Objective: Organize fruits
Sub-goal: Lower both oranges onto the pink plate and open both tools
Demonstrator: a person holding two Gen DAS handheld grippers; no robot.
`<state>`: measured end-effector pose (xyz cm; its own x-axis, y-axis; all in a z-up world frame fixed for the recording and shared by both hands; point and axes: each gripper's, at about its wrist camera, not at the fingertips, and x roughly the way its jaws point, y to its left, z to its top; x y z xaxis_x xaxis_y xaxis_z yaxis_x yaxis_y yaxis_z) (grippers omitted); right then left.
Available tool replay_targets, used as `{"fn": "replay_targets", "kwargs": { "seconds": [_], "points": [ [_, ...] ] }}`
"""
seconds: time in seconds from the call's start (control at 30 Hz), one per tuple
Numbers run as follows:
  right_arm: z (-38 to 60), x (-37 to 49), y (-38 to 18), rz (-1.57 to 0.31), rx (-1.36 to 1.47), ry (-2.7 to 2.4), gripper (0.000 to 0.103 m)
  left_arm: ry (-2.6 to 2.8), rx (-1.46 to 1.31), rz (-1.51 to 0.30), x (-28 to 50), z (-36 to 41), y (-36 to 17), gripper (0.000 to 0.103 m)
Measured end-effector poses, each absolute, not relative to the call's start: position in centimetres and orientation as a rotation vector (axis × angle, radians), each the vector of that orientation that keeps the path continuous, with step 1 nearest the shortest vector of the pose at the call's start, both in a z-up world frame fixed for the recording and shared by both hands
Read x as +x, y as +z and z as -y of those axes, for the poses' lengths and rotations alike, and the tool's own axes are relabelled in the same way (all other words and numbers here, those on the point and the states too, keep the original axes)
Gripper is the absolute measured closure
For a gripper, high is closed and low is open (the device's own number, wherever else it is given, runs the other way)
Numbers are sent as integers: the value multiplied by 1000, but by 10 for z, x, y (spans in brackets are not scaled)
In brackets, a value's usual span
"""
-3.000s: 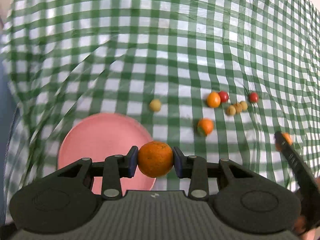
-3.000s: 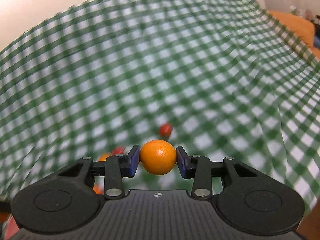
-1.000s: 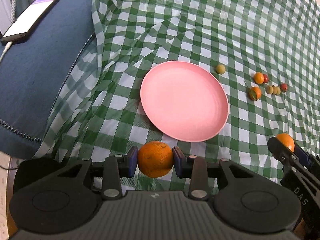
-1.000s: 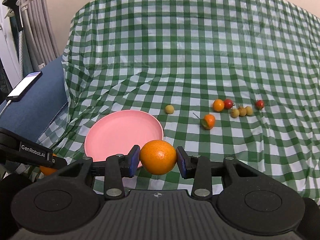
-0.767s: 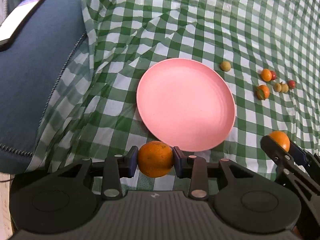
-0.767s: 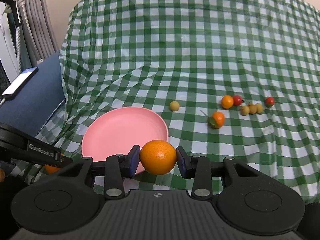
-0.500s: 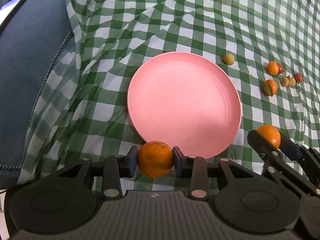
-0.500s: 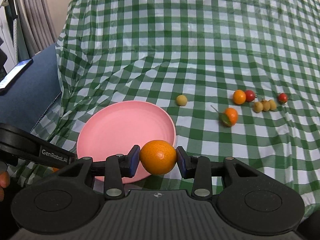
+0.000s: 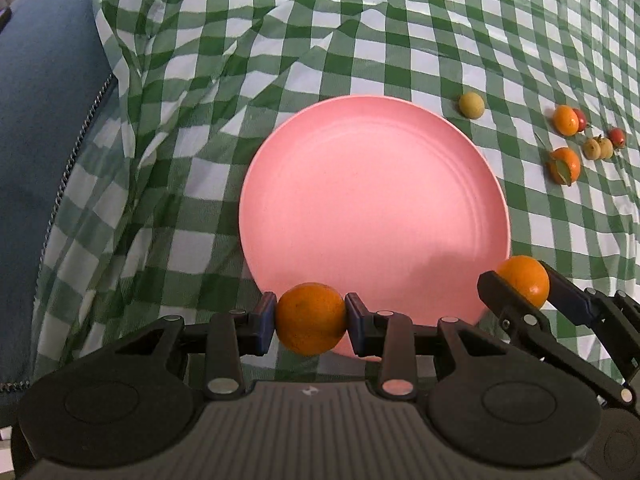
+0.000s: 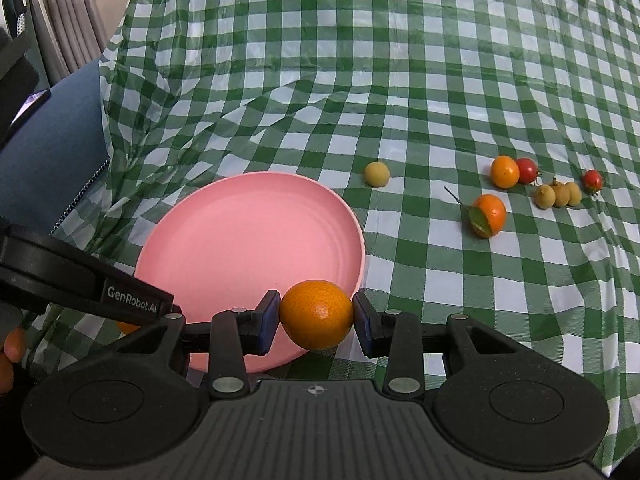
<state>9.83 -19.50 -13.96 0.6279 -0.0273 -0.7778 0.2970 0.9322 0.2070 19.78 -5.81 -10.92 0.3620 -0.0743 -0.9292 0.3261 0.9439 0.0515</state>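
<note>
My left gripper point(image 9: 311, 319) is shut on an orange point(image 9: 311, 316) at the near rim of the empty pink plate point(image 9: 372, 216). My right gripper point(image 10: 316, 315) is shut on a second orange point(image 10: 316, 314) over the plate's point(image 10: 248, 240) near right rim; it also shows in the left wrist view point(image 9: 522, 282). Loose fruit lies to the plate's right: a yellow-green fruit point(image 10: 377, 174), an orange with a leaf point(image 10: 488, 216), a small orange point(image 10: 505, 172), two red tomatoes point(image 10: 527, 171) and a cluster of small tan fruits point(image 10: 558, 195).
The green-and-white checked cloth point(image 10: 400, 60) is wrinkled behind the plate. A dark blue cushion point(image 9: 44, 120) lies at the left beyond the cloth's edge. The left gripper's body point(image 10: 80, 280) crosses the lower left of the right wrist view.
Both grippers have moved forward toward the plate, each still holding its orange. The plate looks larger and closer in both views.
</note>
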Motion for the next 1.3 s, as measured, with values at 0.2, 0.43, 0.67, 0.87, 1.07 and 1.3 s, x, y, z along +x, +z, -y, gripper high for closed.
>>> {"fn": "replay_targets", "kwargs": {
  "seconds": [0.2, 0.43, 0.67, 0.87, 1.07, 1.3],
  "points": [
    [195, 103, -143, -888, 332, -186, 62, -275, 258, -1158, 202, 62, -109, 62],
    [196, 109, -145, -893, 332, -187, 62, -281, 272, -1159, 207, 65, -113, 62],
    [204, 113, -140, -884, 380, -217, 55, -190, 260, -1175, 215, 59, -107, 6],
    [228, 87, -108, -844, 438, -284, 20, -197, 196, -1237, 217, 45, -71, 0],
    [248, 40, -66, -805, 473, -358, 16, -286, 266, -1197, 180, 48, 21, 0],
    [259, -9, -15, -718, 490, -420, 15, -359, 284, -958, 103, 53, 179, 0]
  ]
}}
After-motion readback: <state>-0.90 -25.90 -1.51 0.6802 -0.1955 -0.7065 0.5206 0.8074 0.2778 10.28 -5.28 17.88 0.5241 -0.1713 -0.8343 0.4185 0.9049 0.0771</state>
